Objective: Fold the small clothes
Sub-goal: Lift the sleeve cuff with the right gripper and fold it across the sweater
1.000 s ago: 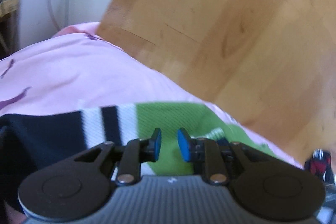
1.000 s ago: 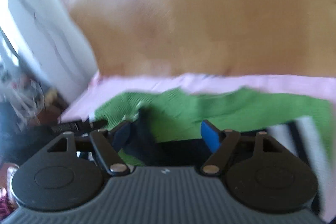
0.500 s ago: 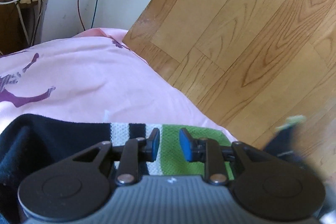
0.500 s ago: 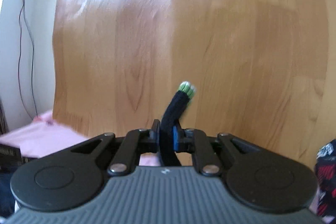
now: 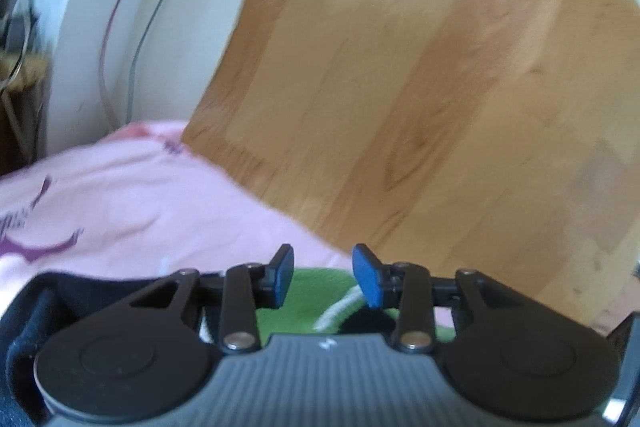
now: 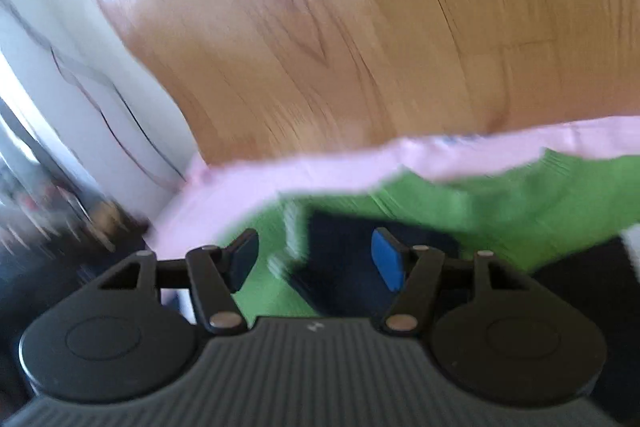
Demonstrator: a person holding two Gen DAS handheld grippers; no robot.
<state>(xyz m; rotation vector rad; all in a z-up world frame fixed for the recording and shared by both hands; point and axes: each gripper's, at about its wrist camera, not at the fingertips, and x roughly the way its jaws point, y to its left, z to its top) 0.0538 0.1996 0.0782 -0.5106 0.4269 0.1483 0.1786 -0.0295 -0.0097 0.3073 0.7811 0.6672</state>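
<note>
A small green, black and white knitted garment (image 6: 480, 203) lies on a pink sheet (image 6: 240, 187). Its black part (image 6: 344, 251) lies folded over the green, right under my right gripper (image 6: 316, 259), which is open and empty just above it. In the left wrist view the same garment (image 5: 316, 291) shows green with a white line below my left gripper (image 5: 324, 275), which is open with nothing between its pads. Its black part (image 5: 80, 291) runs off to the left. Both views are blurred.
The pink sheet (image 5: 140, 211) with purple prints covers the bed. Beyond its edge is a wooden floor (image 5: 440, 87). A white wall with hanging cables (image 5: 120, 7) stands at the left, with dark clutter (image 6: 48, 219) low beside the bed.
My right gripper held the black part up over the floor, then came back down over the garment and opened, letting it go. My left gripper opened wider over the green part.
</note>
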